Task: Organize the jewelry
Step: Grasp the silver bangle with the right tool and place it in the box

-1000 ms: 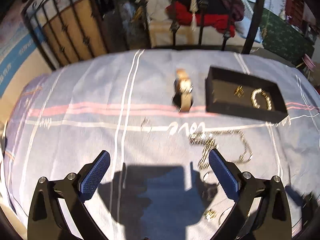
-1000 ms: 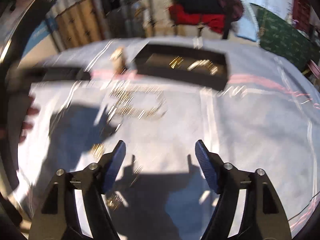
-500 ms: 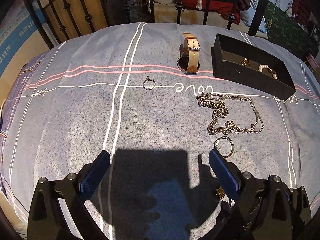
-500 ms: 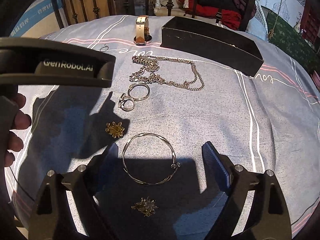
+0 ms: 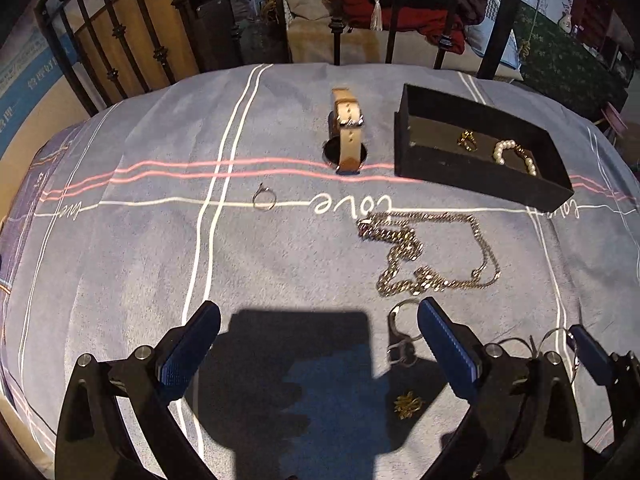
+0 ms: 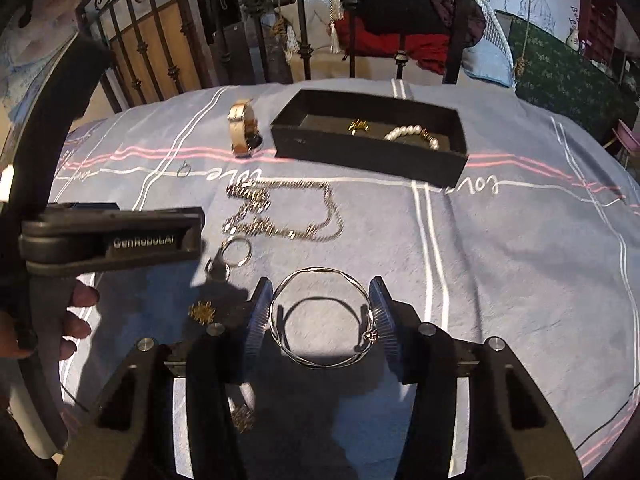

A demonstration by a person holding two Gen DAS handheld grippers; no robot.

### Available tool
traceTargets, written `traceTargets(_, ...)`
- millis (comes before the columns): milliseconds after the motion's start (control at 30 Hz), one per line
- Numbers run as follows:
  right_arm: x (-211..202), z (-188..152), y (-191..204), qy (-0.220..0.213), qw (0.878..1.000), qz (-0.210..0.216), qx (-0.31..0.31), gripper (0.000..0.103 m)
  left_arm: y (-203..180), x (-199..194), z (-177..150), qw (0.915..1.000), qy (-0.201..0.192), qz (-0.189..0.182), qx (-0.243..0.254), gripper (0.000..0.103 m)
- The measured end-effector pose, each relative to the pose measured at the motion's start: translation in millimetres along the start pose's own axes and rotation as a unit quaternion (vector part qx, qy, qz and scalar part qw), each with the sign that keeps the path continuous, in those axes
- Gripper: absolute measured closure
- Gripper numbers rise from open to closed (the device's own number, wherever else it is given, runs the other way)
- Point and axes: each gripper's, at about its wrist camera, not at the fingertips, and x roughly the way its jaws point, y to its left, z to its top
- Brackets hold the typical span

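Right claw (image 6: pixel 318 314) has just closed on the bangle (image 6: pixel 322 316), lifted clear of the bed (image 6: pixel 500 260). Left claw (image 5: pixel 318 344) idle, wide apart. Next, likely: box (image 6: pixel 368 156) with 2 pieces inside.

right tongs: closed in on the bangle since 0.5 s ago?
Yes. The right tongs narrowed from wide open; both pads now press the bangle, which appears lifted off the bedspread.

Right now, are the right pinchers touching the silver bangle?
Touching. The right wrist view shows the right gripper with both pads pressed against the silver bangle's sides.
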Motion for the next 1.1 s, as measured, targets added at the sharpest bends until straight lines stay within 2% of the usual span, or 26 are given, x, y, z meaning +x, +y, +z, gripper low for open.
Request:
traceTargets(200, 3, 73, -35, -0.036, 0.999, -0.036, 0.015, 0.052, -36, -27, 59, 0.9978, -0.058, 0.000, 0.033, 0.006)
traceTargets(267, 9, 96, -46, -0.040, 0.998, -0.045, 0.024, 0.052, -44, -33, 81, 0.9963, -0.075, 0.018, 0.036, 0.006)
traceTargets(367, 29, 127, -58, -0.026, 0.998, -0.051, 0.036, 0.052, -48, -31, 104, 0.9959, -0.076, 0.022, 0.042, 0.006)
traceTargets(500, 48, 143, -58, -0.013, 0.998, -0.055, 0.021, 0.052, -52, -32, 113, 0.9935, -0.090, 0.037, 0.059, 0.006)
traceTargets(600, 57, 146, -60, -0.006, 0.998, -0.050, 0.025, 0.050, -49, -30, 112, 0.9941, -0.086, 0.034, 0.057, 0.006)
traceTargets(667, 56, 146, -62, -0.012, 0.998, -0.055, 0.028, 0.036, -48, -29, 111, 0.9938, -0.087, 0.037, 0.059, 0.006)
traceTargets(767, 55, 144, -61, -0.021, 0.998, -0.055, 0.025, 0.032, -47, -28, 107, 0.9938, -0.085, 0.039, 0.061, 0.006)
traceTargets(933, 46, 135, -69, -0.023, 0.997, -0.060, 0.034, 0.031, -46, -41, 101, 0.9939, -0.090, 0.027, 0.057, 0.006)
traceTargets(1100, 23, 97, -84, -0.025, 0.996, -0.065, 0.056, 0.025, -42, -57, 81, 0.9946, -0.097, -0.001, 0.037, 0.006)
